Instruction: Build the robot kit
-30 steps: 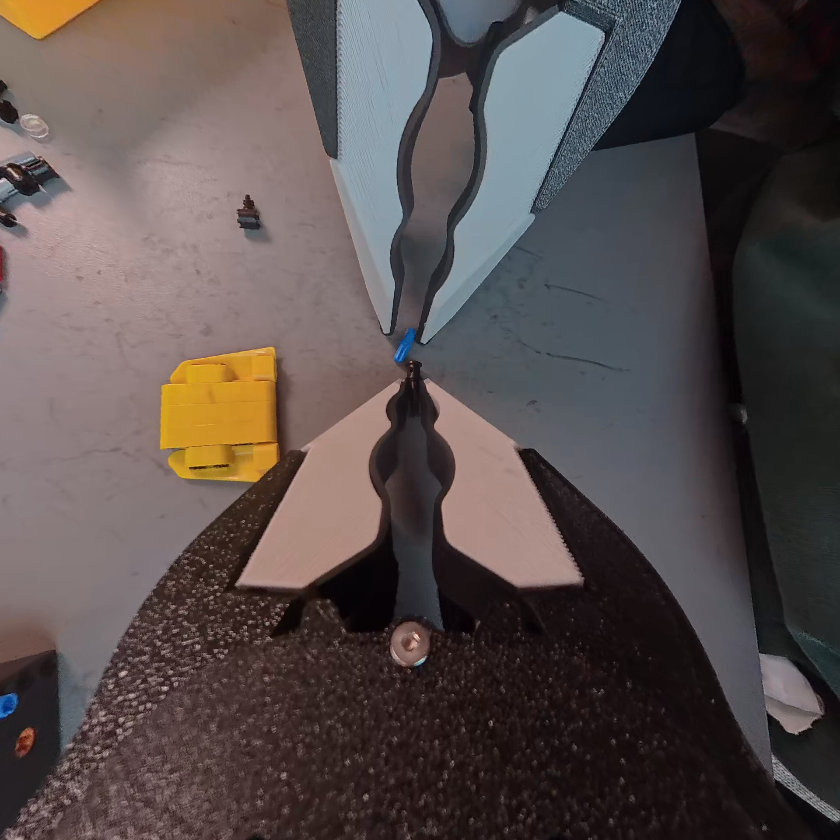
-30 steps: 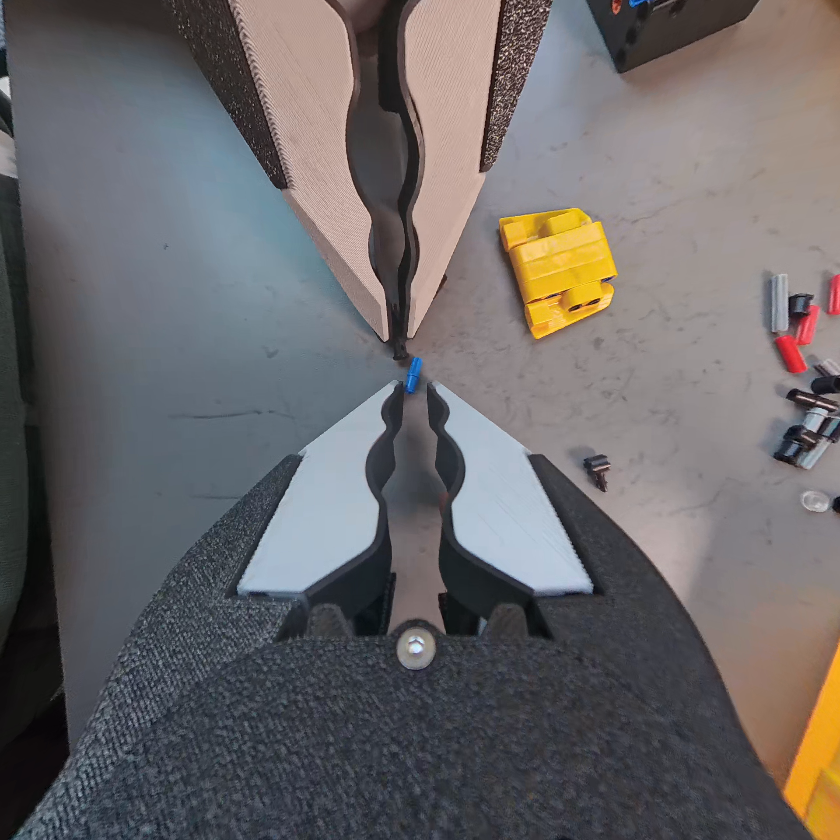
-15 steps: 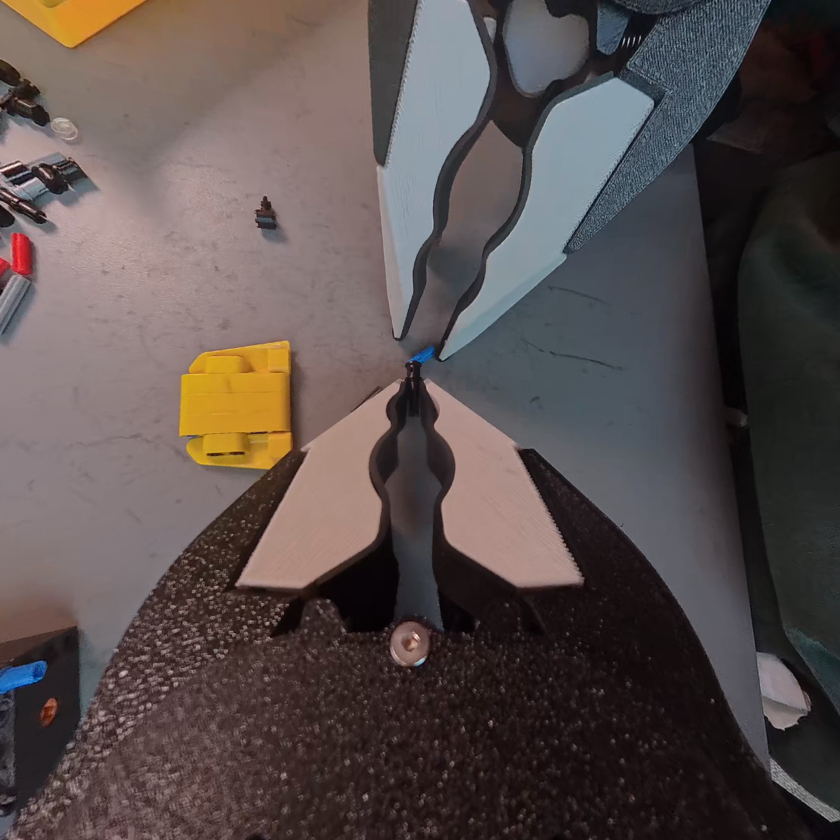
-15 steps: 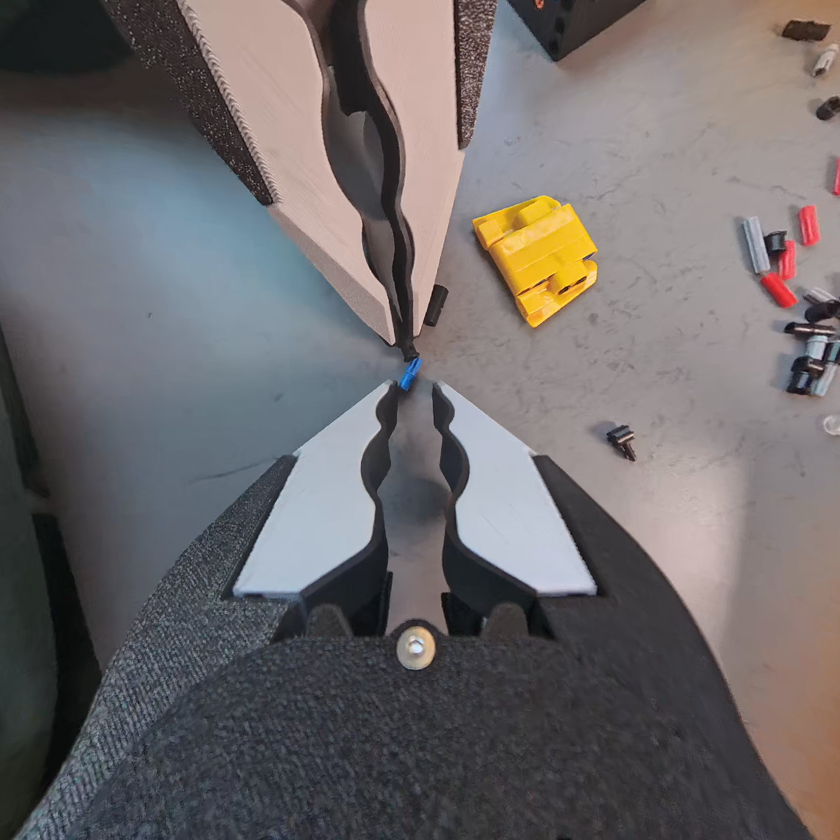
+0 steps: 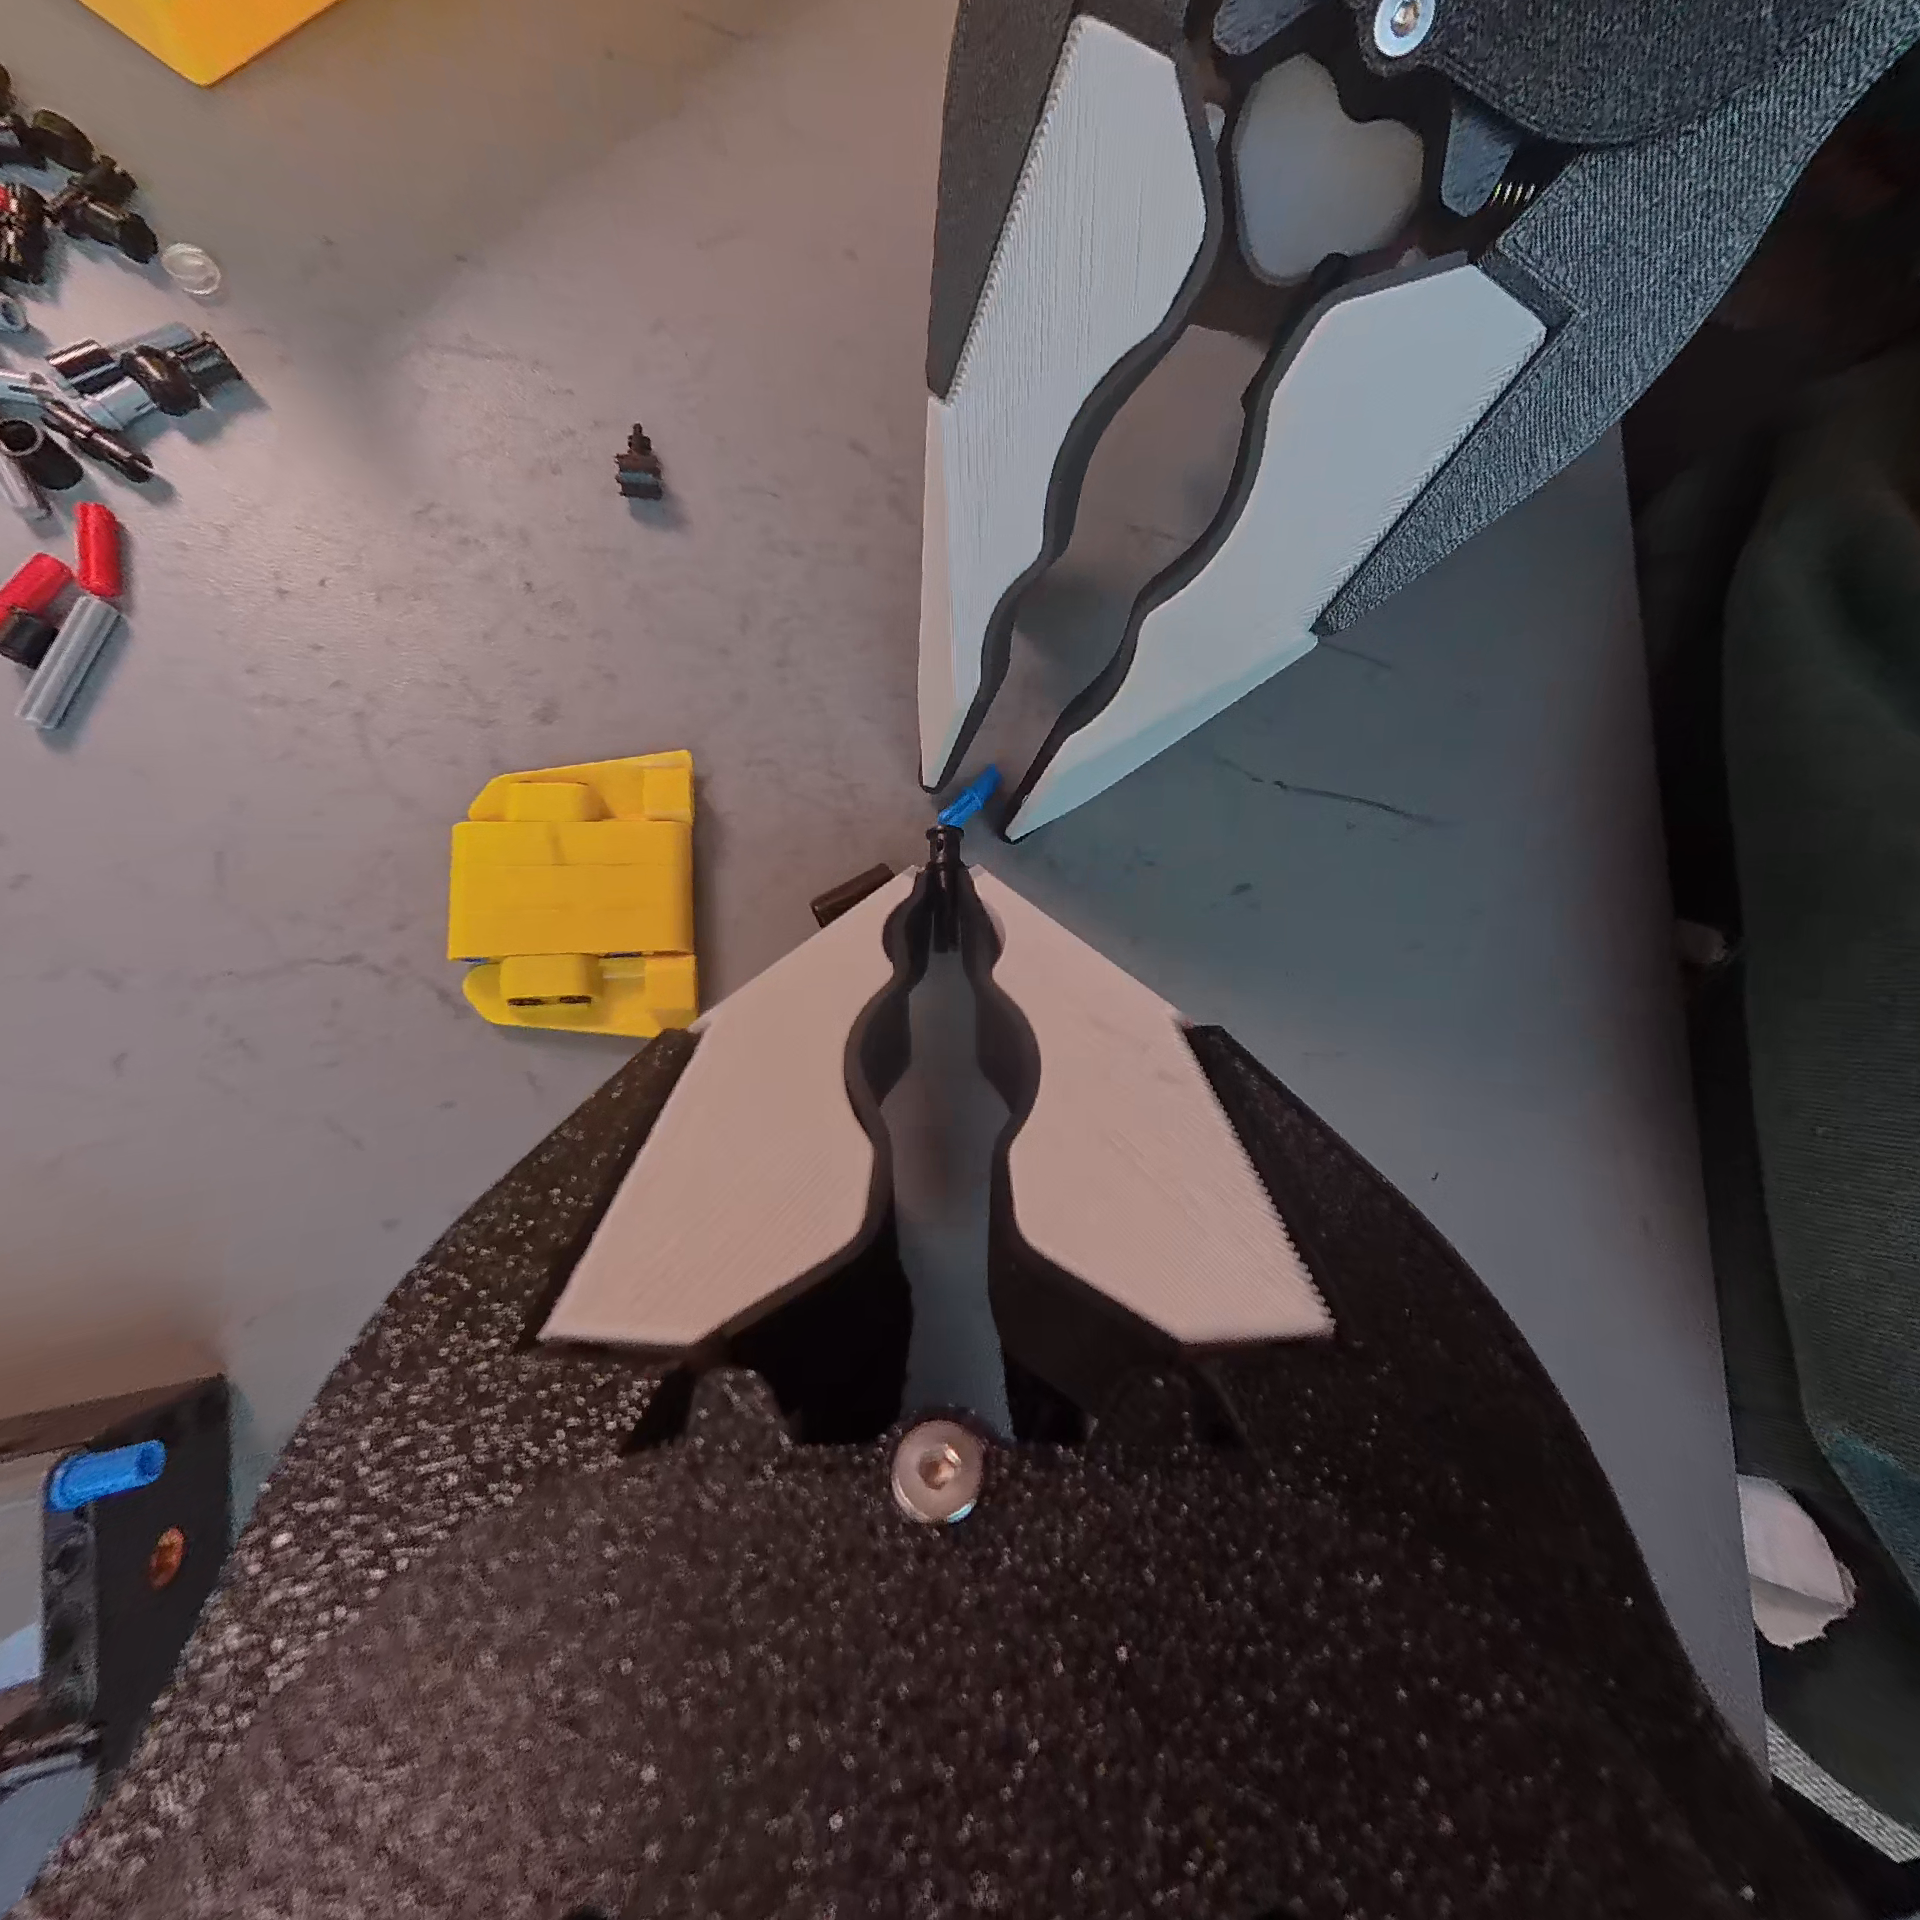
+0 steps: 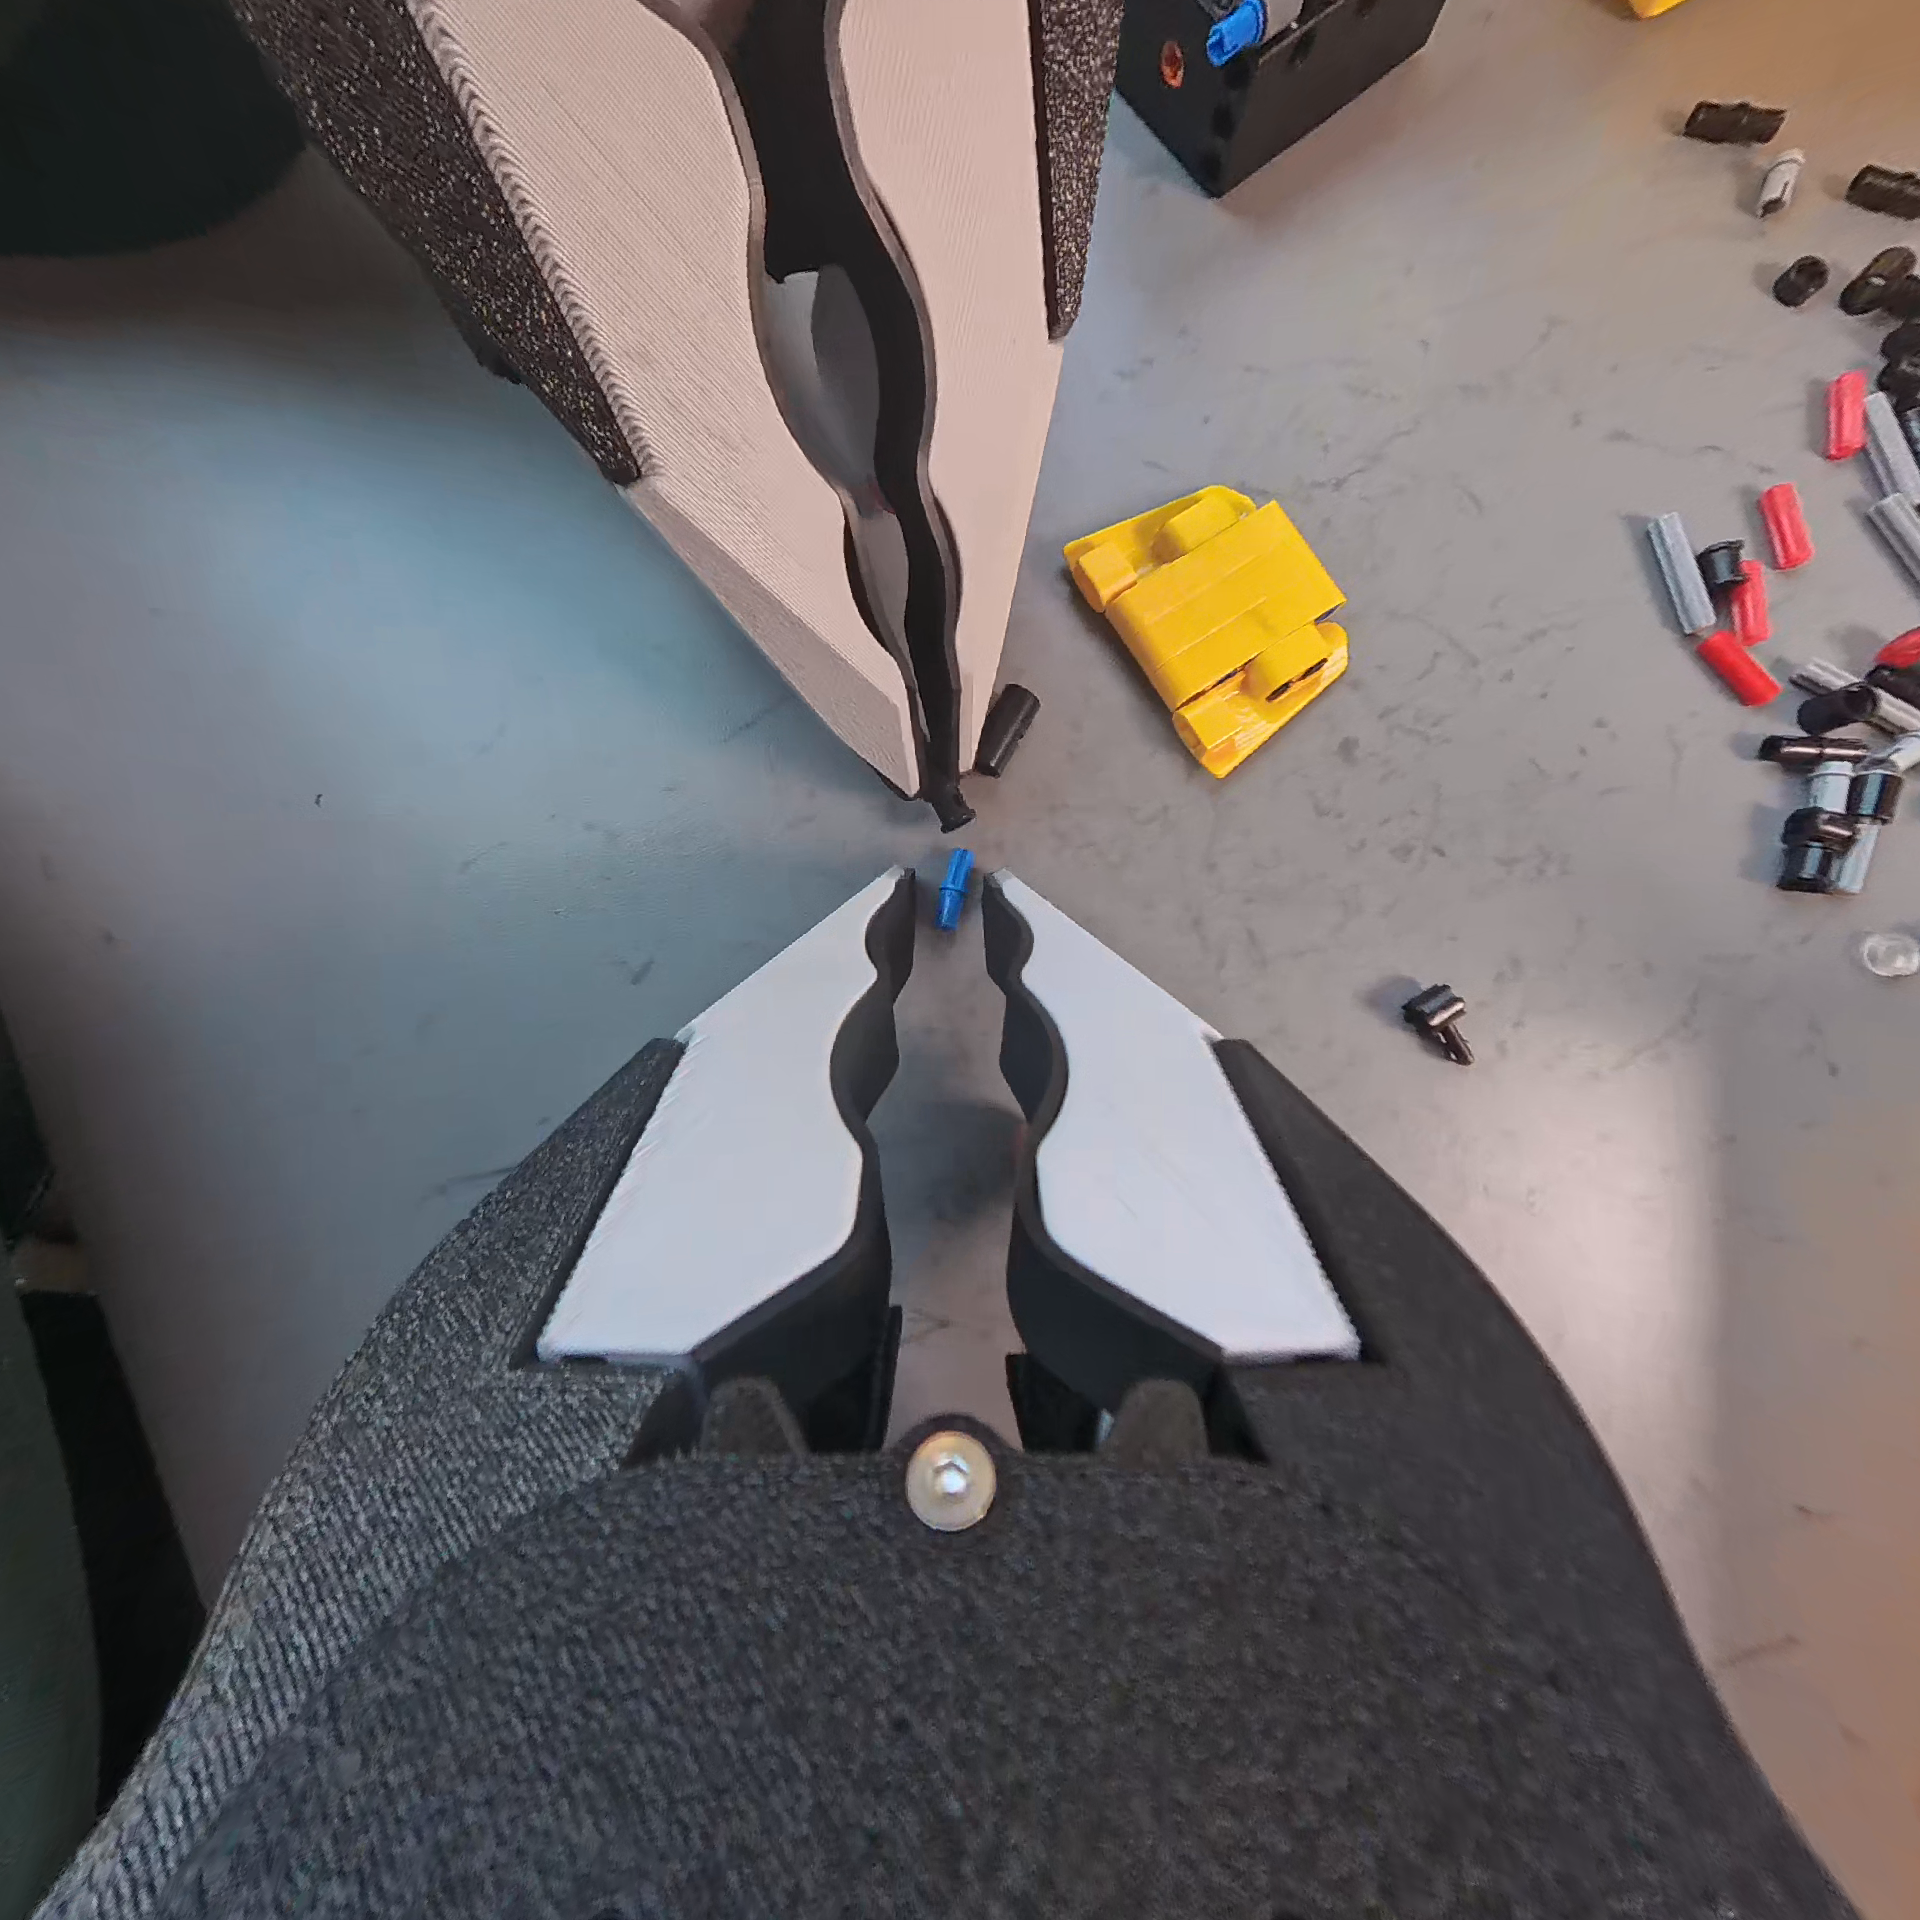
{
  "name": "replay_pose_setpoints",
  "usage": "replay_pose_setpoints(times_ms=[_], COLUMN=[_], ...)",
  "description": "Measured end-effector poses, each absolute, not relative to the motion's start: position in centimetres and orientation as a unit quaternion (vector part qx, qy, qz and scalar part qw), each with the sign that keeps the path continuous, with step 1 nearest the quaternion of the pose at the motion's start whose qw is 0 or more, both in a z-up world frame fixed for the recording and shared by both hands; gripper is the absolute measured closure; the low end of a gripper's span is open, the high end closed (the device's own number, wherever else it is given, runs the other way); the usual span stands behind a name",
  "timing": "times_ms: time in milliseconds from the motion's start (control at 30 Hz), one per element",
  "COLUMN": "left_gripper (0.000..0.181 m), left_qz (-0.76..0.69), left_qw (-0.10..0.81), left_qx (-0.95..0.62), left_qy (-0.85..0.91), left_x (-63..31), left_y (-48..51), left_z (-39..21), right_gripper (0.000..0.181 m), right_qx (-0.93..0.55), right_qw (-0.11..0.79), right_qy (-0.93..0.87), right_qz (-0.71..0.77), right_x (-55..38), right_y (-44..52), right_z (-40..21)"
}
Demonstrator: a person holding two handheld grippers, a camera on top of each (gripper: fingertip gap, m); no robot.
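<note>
Left tool (image 5: 943, 883) clenched on black pin (image 5: 941, 878). Right tool (image 6: 948, 883) has spread wider since a second ago, released; blue pin (image 6: 950, 888) sits loose between its tips.

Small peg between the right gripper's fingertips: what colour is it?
Blue. The peg lies between the open right gripper fingertips, clearest in the right wrist view.

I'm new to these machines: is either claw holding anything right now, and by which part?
The left claw pinches a thin black plastic pin by its rear, tip poking out. The right claw is open; the small blue plastic peg lies between its tips, ungripped.
</note>
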State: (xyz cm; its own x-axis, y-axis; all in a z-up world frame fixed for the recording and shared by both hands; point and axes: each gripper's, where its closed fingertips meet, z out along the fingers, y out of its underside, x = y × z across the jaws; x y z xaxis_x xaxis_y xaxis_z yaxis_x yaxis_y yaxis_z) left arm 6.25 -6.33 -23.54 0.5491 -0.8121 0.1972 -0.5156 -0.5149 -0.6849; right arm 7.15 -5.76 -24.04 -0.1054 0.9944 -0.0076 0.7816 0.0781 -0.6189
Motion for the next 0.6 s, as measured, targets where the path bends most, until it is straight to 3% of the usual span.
replay_pose_setpoints(times_ms=[200,433,600], left_gripper=[0.178,0.178,0.178], left_qz=[-0.274,-0.337,-0.358], left_qw=[0.295,0.297,0.283], left_qx=[-0.821,-0.802,-0.807], left_qy=[0.404,0.395,0.373], left_x=[6.2,6.0,5.7], left_y=[-6.6,-7.1,-6.9], left_z=[-22.9,-21.9,-22.1], right_gripper=[0.177,0.178,0.177], right_qx=[-0.604,-0.461,-0.422], right_qw=[0.217,0.304,0.315], right_qy=[-0.718,-0.779,-0.804], right_qz=[0.268,0.296,0.276], right_x=[7.1,6.5,6.3], right_y=[-5.4,-5.9,-6.4], right_z=[-24.0,-21.0,-21.6])
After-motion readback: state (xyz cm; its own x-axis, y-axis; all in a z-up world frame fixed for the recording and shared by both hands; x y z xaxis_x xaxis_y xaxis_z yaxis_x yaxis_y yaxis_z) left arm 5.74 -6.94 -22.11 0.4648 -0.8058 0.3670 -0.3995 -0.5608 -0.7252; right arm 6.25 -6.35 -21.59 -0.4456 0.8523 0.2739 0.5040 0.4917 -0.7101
